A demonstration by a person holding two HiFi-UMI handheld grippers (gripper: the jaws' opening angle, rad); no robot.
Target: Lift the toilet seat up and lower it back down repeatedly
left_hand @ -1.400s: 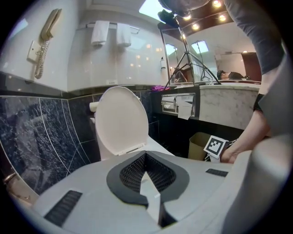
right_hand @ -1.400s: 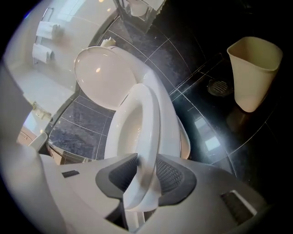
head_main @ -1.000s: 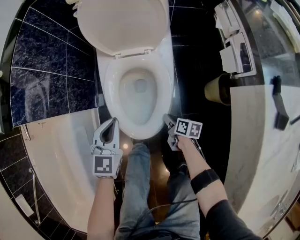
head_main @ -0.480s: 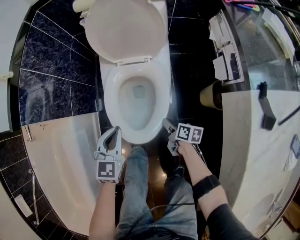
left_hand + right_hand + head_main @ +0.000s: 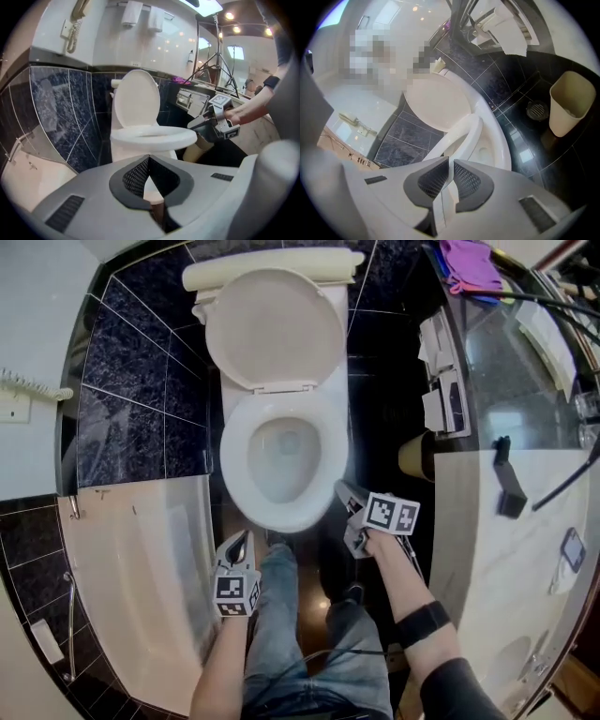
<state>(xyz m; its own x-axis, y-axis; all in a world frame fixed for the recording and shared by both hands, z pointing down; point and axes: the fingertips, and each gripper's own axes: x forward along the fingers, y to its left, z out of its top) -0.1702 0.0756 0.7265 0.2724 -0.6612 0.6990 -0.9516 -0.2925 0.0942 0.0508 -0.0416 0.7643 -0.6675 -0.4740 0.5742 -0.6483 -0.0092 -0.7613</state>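
Observation:
The white toilet seat (image 5: 236, 457) rings the bowl, and the lid (image 5: 275, 329) stands up against the cistern. My right gripper (image 5: 343, 491) is at the seat's right front edge. In the right gripper view the seat rim (image 5: 464, 133) runs between its pads, which have just been closing and now pinch it; the rim looks a little lifted off the bowl. The left gripper view shows the seat (image 5: 154, 136) with the right gripper (image 5: 194, 124) on its side. My left gripper (image 5: 244, 538) hangs in front of the bowl, clear of it, shut with nothing between its tips.
A beige waste bin (image 5: 415, 457) stands on the dark tiled floor right of the toilet. A white bathtub (image 5: 141, 559) fills the left side. A marble counter (image 5: 497, 521) and wall paper holders (image 5: 445, 399) are on the right. The person's legs (image 5: 281, 615) are between the grippers.
The left gripper has drawn back from the bowl's front toward the person. The right gripper has stayed at the seat's right front edge. The head view has pulled back, showing more of the room.

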